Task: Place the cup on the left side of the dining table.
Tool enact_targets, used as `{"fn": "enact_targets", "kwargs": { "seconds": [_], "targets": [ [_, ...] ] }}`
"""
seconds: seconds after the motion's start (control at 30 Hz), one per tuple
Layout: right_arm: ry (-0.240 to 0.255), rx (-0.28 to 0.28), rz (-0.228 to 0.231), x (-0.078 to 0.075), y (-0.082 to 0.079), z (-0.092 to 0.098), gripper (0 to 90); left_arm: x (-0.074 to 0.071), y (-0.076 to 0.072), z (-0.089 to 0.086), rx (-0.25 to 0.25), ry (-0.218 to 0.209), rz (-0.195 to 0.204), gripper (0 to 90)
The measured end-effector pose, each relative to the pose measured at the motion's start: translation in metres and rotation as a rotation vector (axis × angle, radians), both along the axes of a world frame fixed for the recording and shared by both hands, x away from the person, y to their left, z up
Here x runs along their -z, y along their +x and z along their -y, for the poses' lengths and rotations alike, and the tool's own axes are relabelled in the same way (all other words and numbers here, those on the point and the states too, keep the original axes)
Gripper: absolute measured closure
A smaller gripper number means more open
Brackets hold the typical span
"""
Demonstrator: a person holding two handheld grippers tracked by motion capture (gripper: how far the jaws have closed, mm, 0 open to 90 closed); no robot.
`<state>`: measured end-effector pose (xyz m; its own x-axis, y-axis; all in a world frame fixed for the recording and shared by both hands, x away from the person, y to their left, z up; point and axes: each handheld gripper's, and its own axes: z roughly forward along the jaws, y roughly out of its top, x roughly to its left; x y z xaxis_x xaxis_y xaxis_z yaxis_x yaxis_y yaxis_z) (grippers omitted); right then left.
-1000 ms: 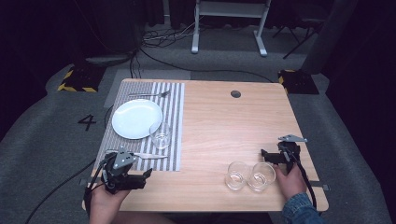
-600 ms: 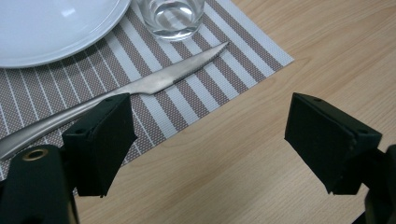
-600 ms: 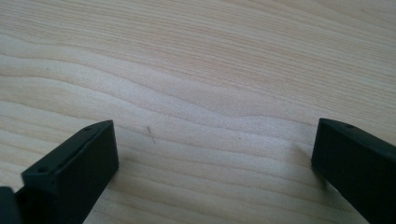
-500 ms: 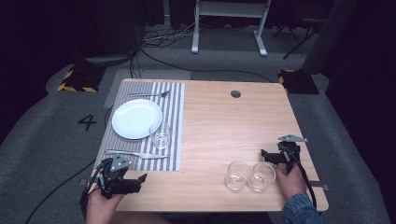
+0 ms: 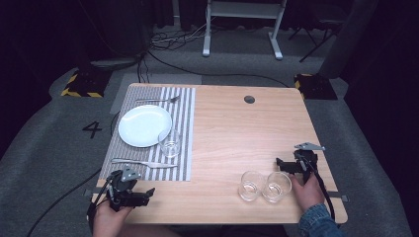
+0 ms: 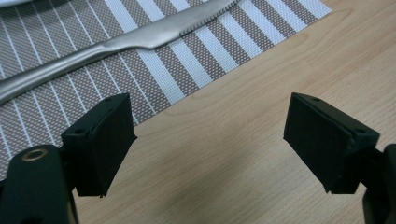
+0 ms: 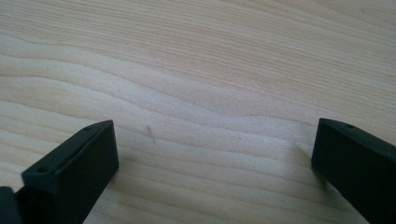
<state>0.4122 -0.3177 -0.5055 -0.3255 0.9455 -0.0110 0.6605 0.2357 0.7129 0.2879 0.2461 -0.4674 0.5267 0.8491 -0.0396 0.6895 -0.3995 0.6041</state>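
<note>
My left gripper (image 5: 142, 194) hovers open near the table's front left edge, just in front of the striped placemat (image 5: 185, 106). In the left gripper view the gripper (image 6: 210, 121) has its jaws wide apart over bare wood, and a steel knife (image 6: 140, 39) lies on the placemat (image 6: 56, 107) beyond them. My right gripper (image 5: 282, 164) is open at the front right, just behind two empty glasses (image 5: 251, 185) (image 5: 276, 186) that stand side by side. The right gripper view has the gripper (image 7: 215, 149) spread over bare wood with nothing between the jaws.
On the placemat sit a white plate (image 5: 145, 125), a fork (image 5: 158, 100) behind it, a knife (image 5: 144, 163) in front and a third glass (image 5: 170, 143) by the plate's right edge. A round cable hole (image 5: 249, 99) marks the wooden table (image 5: 247, 133) at the back.
My left gripper has drawn back a little toward the table's front edge. The right gripper and the glasses have stayed where they were.
</note>
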Motion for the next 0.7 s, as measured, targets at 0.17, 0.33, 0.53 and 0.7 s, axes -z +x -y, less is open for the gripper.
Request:
{"fn": "enact_targets", "kwargs": {
  "seconds": [0.17,0.33,0.53,0.7],
  "targets": [
    [0.0,0.0,-0.001,0.0,0.0,0.0,0.8,0.011,0.001,0.0,-0.024,0.012,-0.001,16.5],
    [0.001,0.001,-0.001,0.0,0.0,0.0,0.8,0.022,0.001,0.0,-0.055,0.046,0.025,16.8],
    [0.0,0.0,0.0,0.0,0.0,0.0,0.8,0.029,0.0,0.003,-0.064,0.04,0.069,15.9],
    [0.0,0.001,0.0,0.0,0.0,0.0,0.8,0.035,0.0,0.002,-0.065,-0.01,0.095,15.2]
  ]
}}
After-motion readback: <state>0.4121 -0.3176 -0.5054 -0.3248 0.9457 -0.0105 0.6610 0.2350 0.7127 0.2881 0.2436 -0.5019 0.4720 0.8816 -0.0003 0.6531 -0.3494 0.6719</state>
